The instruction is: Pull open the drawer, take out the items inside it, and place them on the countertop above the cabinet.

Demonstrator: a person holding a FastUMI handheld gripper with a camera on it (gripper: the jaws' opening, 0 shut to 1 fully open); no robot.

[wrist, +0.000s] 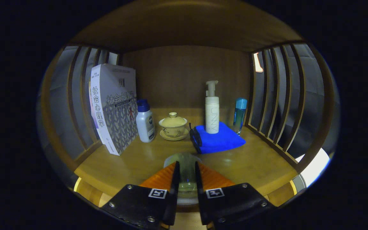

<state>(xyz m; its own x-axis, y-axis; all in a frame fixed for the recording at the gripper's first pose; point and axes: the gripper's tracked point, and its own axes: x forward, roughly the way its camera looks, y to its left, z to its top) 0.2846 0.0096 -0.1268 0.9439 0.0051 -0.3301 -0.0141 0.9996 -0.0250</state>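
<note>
Gripper [187,174] clamps glass [186,166] over countertop's [254,166] open front.

We see a dim, warm-lit shelf [133,166]; fisheye bends its slats, and the near glass [186,172] between the fingers blurs.

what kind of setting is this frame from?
Likely a mock household shelf nook: a wooden countertop with slatted sides, holding a book, a lidded teacup and a pump bottle on a blue cloth. The gripper is shut on a clear glass.
</note>
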